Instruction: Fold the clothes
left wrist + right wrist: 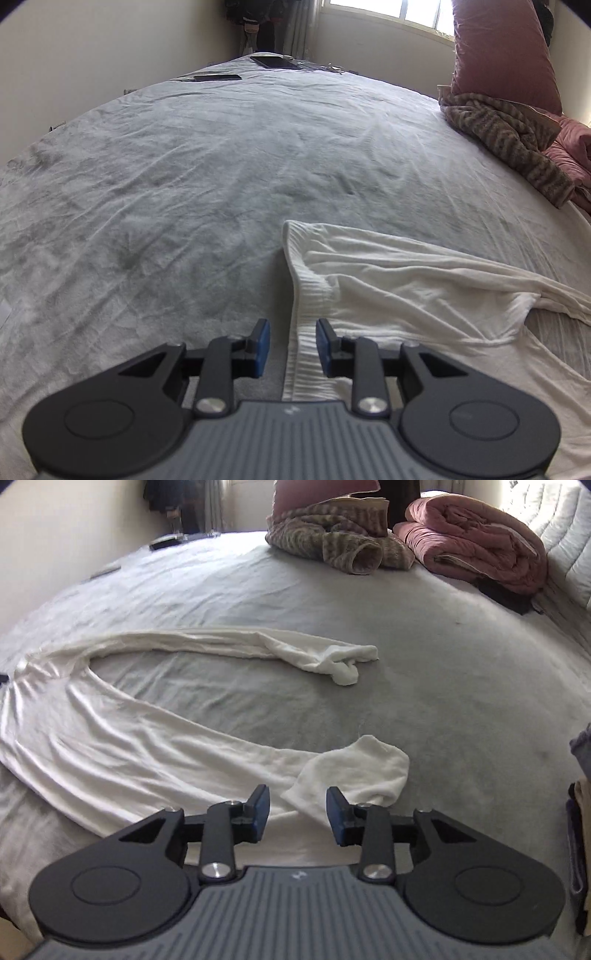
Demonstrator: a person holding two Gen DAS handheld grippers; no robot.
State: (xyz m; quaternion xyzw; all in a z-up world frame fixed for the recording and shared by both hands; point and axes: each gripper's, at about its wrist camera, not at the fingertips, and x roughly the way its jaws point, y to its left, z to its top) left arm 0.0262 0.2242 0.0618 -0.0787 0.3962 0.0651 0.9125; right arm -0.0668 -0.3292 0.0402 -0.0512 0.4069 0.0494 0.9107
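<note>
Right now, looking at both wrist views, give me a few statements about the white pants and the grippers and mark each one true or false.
1. The white pants lie spread on the grey bed cover. True.
2. The right gripper is clamped on a leg cuff. False: its jaws stand apart, with the cuff lying just beyond them, not pinched.
3. The ribbed waistband runs between the left gripper's jaws. True, though the pads do not press on it.
4. The two pant legs are stacked on each other. False: they are splayed apart, with bed cover between them.
5. A pink quilt sits folded at the far end of the bed. True.
</note>
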